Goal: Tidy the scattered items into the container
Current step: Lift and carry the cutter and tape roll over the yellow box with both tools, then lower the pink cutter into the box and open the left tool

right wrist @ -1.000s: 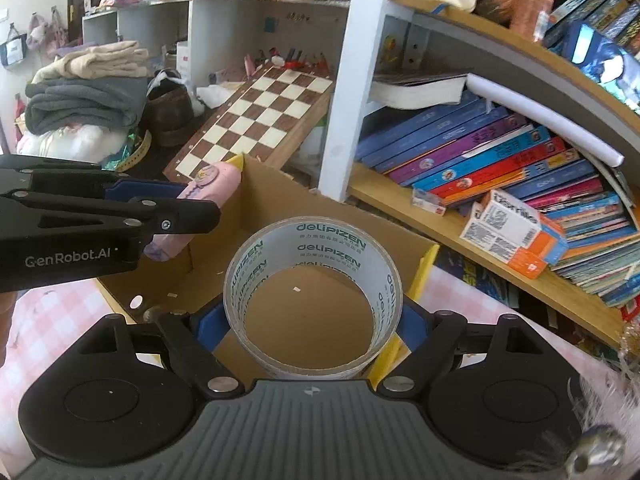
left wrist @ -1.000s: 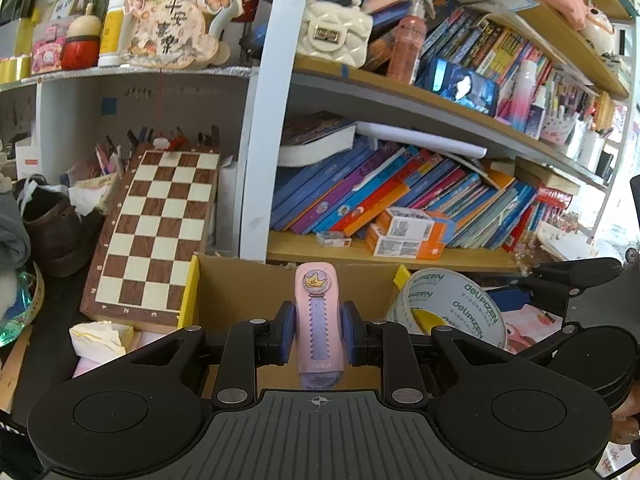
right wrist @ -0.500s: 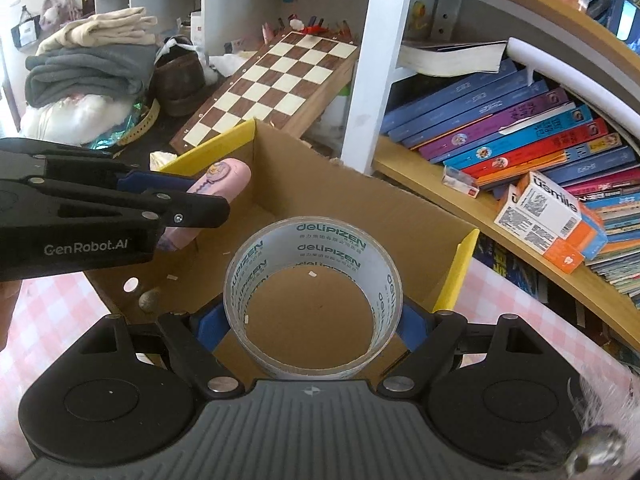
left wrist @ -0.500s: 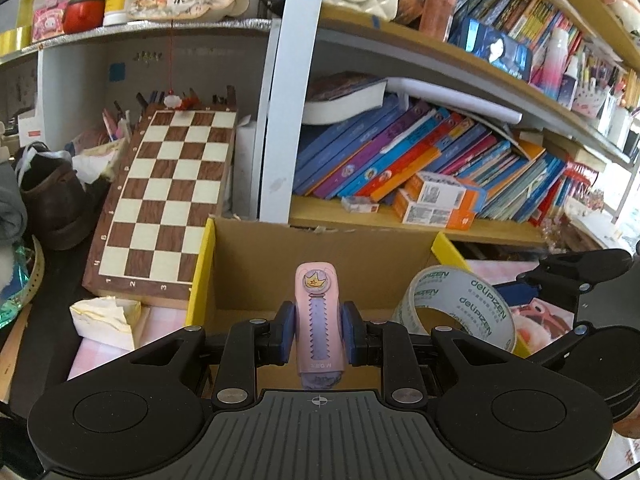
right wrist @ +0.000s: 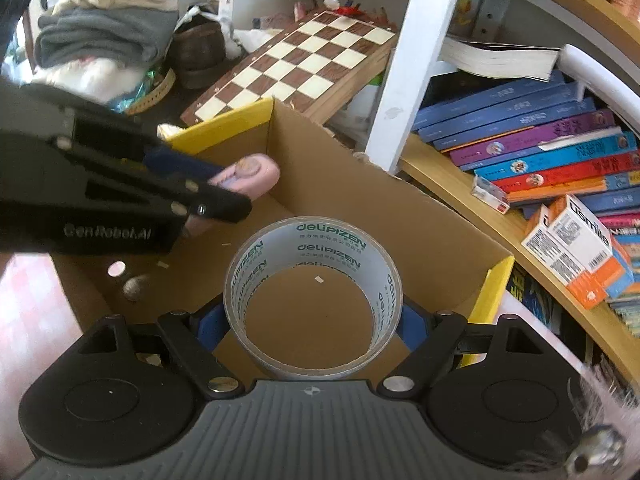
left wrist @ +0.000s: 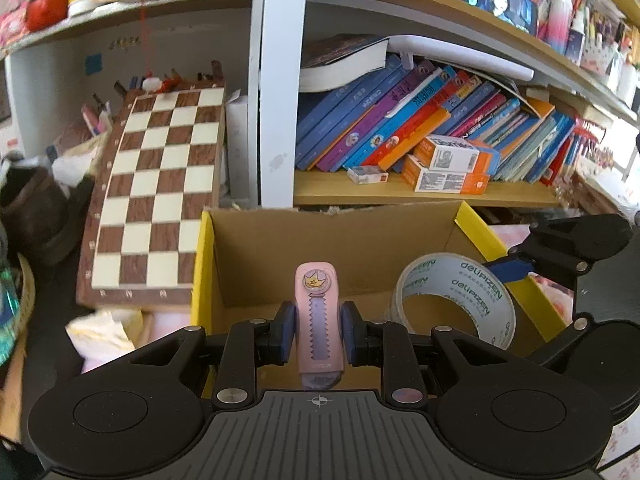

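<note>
An open cardboard box [left wrist: 340, 240] [right wrist: 352, 192] with yellow flaps stands in front of the bookshelf. My left gripper [left wrist: 318, 336] is shut on a pink utility knife with a crown sticker [left wrist: 318, 320] [right wrist: 250, 174], held over the box's left side. My right gripper [right wrist: 312, 316] is shut on a roll of clear printed tape [right wrist: 312, 280] [left wrist: 454, 300], held over the box's right side. Inside the box, a small round stone [right wrist: 136, 286] and a coin-like disc [right wrist: 117, 269] lie on the floor.
A chessboard [left wrist: 160, 184] [right wrist: 296, 64] leans behind the box at the left. Books and orange boxes [left wrist: 448, 168] fill the shelf behind it. Folded towels [right wrist: 104, 28] and a brown shoe [right wrist: 200, 52] lie far left. A crumpled tissue [left wrist: 100, 332] sits left of the box.
Both grippers have moved forward and down toward the box, each keeping its grip. The box now looks larger and nearer in both views.
</note>
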Demonstrator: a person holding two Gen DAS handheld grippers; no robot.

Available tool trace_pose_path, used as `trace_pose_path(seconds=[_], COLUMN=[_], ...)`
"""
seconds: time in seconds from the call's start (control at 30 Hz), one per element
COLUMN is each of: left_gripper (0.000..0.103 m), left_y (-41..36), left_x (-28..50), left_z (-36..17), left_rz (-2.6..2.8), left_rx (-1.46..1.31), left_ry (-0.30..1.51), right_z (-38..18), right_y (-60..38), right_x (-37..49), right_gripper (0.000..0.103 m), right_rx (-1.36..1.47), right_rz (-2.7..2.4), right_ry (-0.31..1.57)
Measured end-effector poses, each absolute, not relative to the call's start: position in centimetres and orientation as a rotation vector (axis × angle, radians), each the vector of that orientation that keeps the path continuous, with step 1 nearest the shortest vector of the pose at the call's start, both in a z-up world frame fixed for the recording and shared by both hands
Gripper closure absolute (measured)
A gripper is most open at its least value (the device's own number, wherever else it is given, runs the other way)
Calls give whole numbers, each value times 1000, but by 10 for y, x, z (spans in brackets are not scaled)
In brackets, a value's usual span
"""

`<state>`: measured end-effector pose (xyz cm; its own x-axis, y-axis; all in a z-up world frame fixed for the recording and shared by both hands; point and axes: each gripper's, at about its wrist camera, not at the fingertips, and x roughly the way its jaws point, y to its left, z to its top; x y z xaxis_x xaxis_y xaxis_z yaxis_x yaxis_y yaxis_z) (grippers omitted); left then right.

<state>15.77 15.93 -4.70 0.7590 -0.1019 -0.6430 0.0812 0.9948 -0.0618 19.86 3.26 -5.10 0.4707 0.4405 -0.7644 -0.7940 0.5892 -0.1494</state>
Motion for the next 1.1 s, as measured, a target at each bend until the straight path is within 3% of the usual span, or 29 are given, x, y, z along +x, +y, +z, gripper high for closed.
trace_pose_path(seconds=[1.1], left_gripper=[79], left_y=[142], left_x=[232], left_z=[-73], left_rz=[-230], left_rx=[199], left_ry=[1026], right_z=[-87], right_y=[73], right_x=[243], right_gripper=[20], right_rx=[-807], right_rz=[882], right_ry=[925])
